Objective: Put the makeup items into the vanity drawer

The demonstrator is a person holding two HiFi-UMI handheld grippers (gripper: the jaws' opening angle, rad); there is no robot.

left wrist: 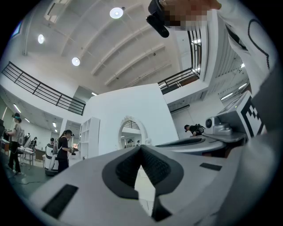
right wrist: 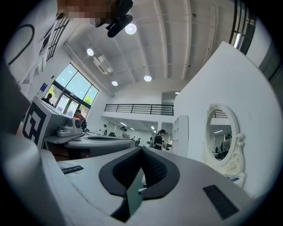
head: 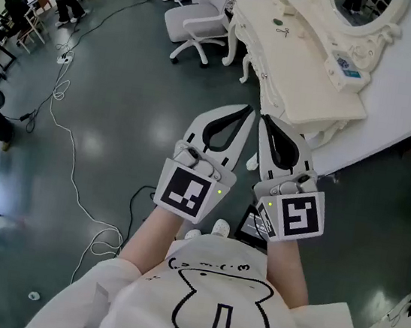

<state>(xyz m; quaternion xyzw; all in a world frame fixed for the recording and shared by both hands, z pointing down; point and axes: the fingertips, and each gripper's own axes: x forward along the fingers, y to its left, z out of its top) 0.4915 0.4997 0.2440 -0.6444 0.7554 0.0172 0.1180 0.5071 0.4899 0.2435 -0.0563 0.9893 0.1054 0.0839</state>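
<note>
Well, the person holds both grippers side by side close to the chest. The left gripper (head: 249, 113) and the right gripper (head: 265, 120) each have their jaws pinched together at the tips, with nothing between them. The vanity (head: 299, 63) stands ahead and to their right, well apart, its long top running slantwise away. A few small items (head: 282, 31) lie on it, too small to name. The right gripper looks slightly nearer, so I'd expect a walk-up first.
</note>
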